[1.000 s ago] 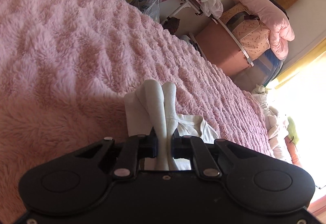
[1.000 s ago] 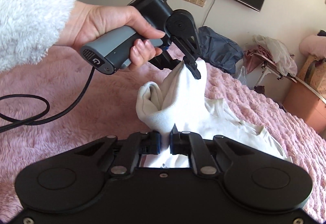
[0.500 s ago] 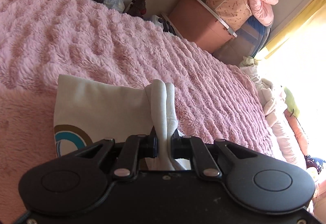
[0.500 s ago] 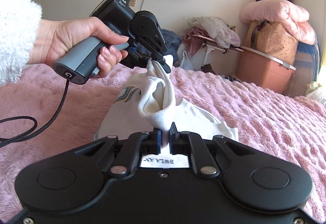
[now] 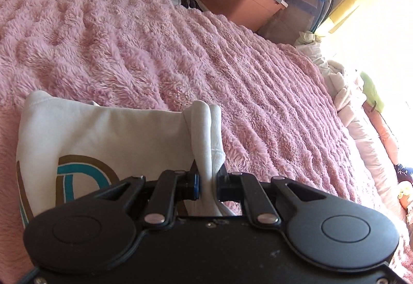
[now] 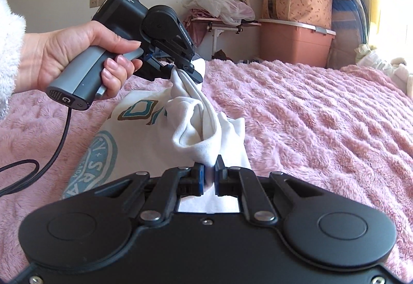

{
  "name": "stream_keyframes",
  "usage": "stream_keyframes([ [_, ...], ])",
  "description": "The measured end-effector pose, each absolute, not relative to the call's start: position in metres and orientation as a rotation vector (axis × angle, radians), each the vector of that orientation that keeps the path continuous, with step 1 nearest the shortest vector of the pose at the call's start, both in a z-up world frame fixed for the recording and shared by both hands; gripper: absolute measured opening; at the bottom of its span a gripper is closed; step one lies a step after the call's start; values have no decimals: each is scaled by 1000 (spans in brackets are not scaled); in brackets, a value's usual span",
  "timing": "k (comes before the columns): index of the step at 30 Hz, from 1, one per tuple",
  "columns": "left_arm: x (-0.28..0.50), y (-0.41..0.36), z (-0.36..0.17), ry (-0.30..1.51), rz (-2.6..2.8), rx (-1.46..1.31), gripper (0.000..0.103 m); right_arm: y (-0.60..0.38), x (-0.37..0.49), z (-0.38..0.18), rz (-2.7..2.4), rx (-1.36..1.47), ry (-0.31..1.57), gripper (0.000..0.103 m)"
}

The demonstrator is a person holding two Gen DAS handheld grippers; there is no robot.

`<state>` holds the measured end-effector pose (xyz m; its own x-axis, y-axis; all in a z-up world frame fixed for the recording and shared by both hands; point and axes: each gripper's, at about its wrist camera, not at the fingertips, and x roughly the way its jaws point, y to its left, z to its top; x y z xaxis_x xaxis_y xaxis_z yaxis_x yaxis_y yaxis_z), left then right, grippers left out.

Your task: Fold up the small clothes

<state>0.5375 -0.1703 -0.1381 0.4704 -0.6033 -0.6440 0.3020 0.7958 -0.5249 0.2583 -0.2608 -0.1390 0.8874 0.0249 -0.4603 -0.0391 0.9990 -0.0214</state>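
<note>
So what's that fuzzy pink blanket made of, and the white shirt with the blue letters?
The fuzzy pink blanket looks like plush synthetic fleece: long shaggy fibres lying in soft ridges, matte. The white shirt with the blue letters looks like knitted cotton jersey, smooth and matte with stitched hems, draping in soft folds; the exact fibre can't be told. Its blue and brown print looks flat, probably screen-printed.

We see each gripper's wide black body with two round discs and silver rivets on its linkage arms, blue pads at the jaws. The left gripper (image 6: 187, 70) has a grey handle (image 6: 77, 82), a black cable (image 6: 46, 152); a fluffy white sleeve (image 6: 10, 49) covers the wrist.
</note>
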Motion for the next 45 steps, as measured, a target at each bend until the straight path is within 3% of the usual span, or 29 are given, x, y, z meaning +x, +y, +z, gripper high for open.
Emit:
stream_keyframes([
  [19,548,-239,-174,997,-562,-186,10,-302,248,-165,-57,120,586,6],
  [22,549,-253,-186,1023,-547,-143,16,-305,246,-172,-66,144,616,6],
  [25,547,-265,-193,1015,-546,-97,34,-306,248,-183,-74,149,650,7],
  [29,545,-273,-185,1006,-538,-88,38,-308,249,-188,-96,125,689,18],
  [31,540,-268,-172,989,-561,-121,39,-310,247,-187,-125,116,688,27],
  [38,495,-218,-126,898,-596,-23,42,-324,235,-167,-96,135,645,31],
  [45,382,-108,-114,756,-494,-8,44,-332,235,-154,5,108,619,33],
])
